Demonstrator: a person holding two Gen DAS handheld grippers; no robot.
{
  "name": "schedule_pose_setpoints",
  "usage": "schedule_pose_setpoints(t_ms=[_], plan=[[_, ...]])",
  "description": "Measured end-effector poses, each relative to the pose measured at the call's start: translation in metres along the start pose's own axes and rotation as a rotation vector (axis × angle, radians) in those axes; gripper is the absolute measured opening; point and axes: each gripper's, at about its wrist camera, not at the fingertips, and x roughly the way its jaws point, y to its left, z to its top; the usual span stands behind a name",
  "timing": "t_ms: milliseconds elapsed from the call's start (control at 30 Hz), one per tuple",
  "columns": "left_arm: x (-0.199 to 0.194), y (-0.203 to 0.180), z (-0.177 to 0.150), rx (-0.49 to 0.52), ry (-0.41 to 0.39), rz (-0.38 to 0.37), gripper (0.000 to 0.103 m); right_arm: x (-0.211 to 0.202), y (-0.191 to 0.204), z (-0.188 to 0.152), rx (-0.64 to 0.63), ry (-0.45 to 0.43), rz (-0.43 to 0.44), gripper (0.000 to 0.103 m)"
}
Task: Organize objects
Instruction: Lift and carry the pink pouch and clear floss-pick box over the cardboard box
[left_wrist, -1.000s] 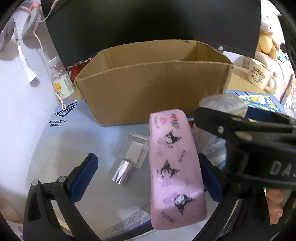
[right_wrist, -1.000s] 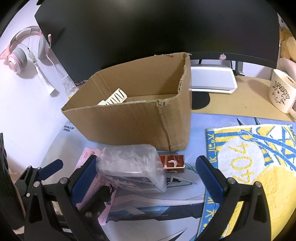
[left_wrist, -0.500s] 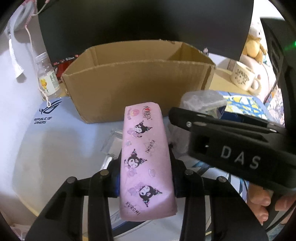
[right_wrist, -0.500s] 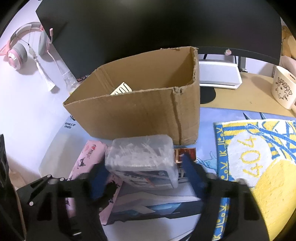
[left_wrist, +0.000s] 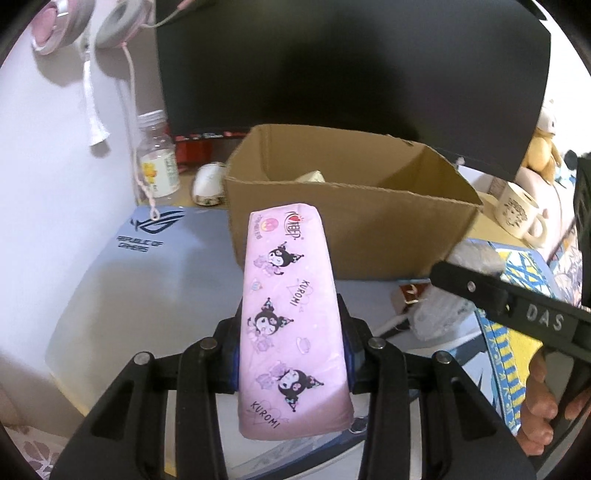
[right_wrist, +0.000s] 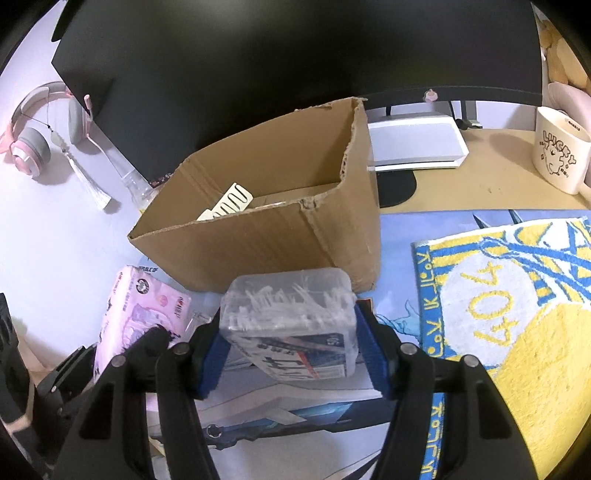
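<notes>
Both wrist views at the moment of pick-up. In the left wrist view we see the left gripper (left_wrist: 291, 354) clamped across the width of a pink tissue pack (left_wrist: 290, 314) printed with cartoon figures; the pack juts forward and upward from the blue pads (left_wrist: 350, 354), its far end overlapping the near wall of the open cardboard box (left_wrist: 388, 229). We judge that gripping it low, near the camera end, leaves the long free end ready to be tipped over the rim. In the right wrist view the right gripper (right_wrist: 291, 350) has just been closing and its pads now press on either side of a clear plastic box (right_wrist: 291, 317) full of thin white sticks (what they are we cannot tell), which sits just in front of the cardboard box, on the printed desk mat (right_wrist: 391, 236); whether it is lifted clear of the mat is not evident. The same view shows the tissue pack to the left, in the other tongs. The cardboard box already holds a cream-coloured item (right_wrist: 227, 203), so we read it as the collecting bin, and both held things as bound for it. The yellow-and-blue towel (right_wrist: 517, 302), the mug (right_wrist: 559, 155) and the headphones (right_wrist: 33, 147) on the wall lie well apart from this work. The likeliest risk is the tissue pack's soft sides slipping under the clamp.
</notes>
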Motion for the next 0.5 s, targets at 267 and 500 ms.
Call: schedule_pose_setpoints(t_ms=[267, 500], plan=[[-0.005, 0.012, 0.001, -0.036, -0.025, 0.017, 0.038, -0.005, 0.018, -0.005, -0.06, 0.007, 0.009, 0.067], [-0.011, 0.022, 0.002, -0.099, -0.06, 0.039, 0.038, -0.017, 0.02, -0.002, -0.07, -0.017, 0.03, 0.067]])
